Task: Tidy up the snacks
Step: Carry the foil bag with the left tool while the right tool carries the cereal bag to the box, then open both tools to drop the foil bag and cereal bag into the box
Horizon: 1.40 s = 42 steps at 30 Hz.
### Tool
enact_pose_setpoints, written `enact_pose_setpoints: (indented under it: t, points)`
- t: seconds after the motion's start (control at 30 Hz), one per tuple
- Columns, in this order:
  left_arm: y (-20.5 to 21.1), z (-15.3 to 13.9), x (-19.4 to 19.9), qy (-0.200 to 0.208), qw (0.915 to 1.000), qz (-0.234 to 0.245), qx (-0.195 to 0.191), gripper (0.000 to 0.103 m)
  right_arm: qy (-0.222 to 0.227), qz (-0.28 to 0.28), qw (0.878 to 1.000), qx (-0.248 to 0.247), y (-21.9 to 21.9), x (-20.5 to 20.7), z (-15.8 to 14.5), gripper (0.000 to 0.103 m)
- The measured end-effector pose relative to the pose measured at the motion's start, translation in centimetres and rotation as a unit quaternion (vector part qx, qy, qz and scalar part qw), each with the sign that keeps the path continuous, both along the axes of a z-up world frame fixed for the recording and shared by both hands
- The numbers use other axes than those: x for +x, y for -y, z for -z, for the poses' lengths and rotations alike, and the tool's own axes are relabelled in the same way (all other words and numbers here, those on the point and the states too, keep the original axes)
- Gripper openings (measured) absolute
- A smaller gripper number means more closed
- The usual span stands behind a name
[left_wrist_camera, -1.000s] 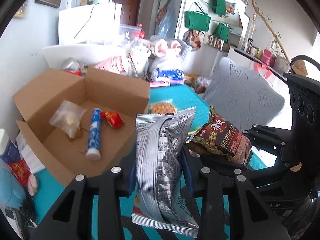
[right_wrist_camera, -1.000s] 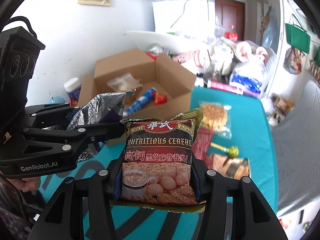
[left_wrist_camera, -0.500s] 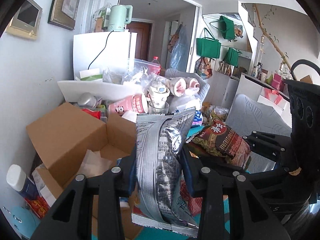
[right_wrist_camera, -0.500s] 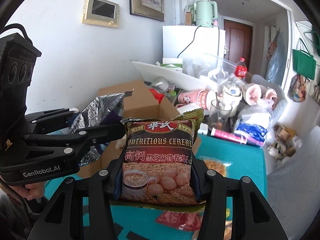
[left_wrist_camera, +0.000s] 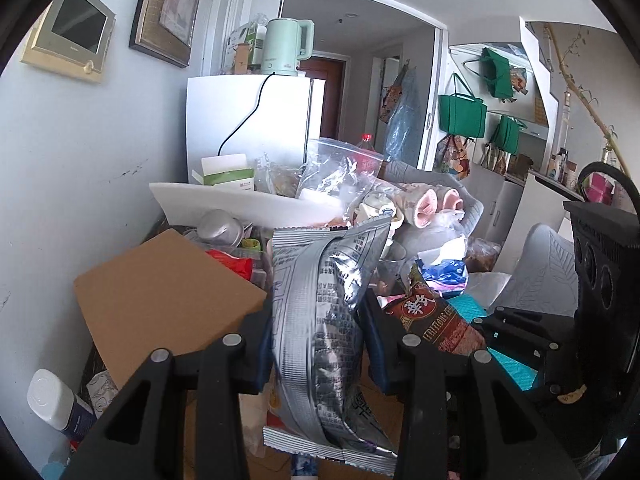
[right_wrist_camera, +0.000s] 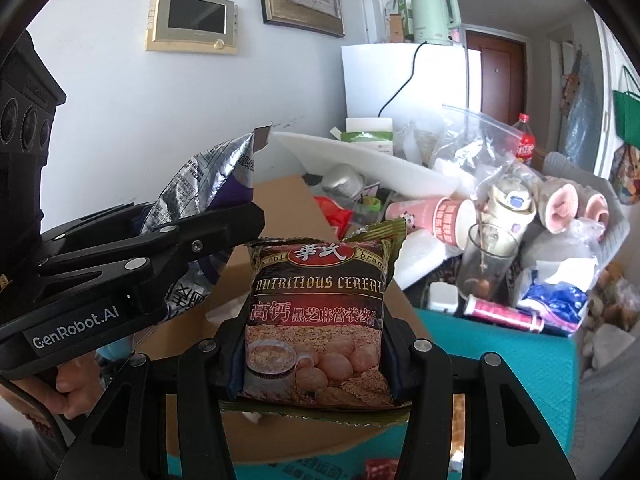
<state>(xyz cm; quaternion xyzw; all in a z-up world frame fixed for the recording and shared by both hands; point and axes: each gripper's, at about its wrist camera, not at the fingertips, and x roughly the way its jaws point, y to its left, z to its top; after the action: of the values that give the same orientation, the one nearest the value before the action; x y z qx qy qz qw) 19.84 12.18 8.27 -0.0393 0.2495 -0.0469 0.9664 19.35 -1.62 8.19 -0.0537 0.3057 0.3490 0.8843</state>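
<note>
Crinkled foil bag (silvery) over cardboard box.

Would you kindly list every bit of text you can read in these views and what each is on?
"GenRobot.AI": on the left gripper.
"NUTRITIOUS CEREAL", "shi", "brand", "高钙黑芝麻营养麦片": on the cereal bag in the right gripper.
Fine print on the silver bag: too small to read.
Pink cup and bottle label: blurred.
</note>
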Motion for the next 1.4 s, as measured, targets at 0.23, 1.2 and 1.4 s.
enact_pose_setpoints:
  t: [0.23, 1.2, 1.4]
  points:
    - [-1.7, 3.6, 3.2, -0.058, 0.9979, -0.029, -0.001, 0.037, -0.036, -0.001, 0.999, 0.003, -2.0, 2.9, 3.5, 0.051]
    - [-1.8, 11.1, 7.7, -0.239, 0.9658, -0.091, 0.041, 0.038, -0.125, 0.03, 0.987, -0.1, -4.0, 6.4, 10.6, 0.059]
    - [-1.5, 9.6, 6.8, -0.215, 0.9701, -0.102, 0.048, 0.041, -0.12, 0.038, 0.987, -0.098, -3.4, 6.3, 10.1, 0.067]
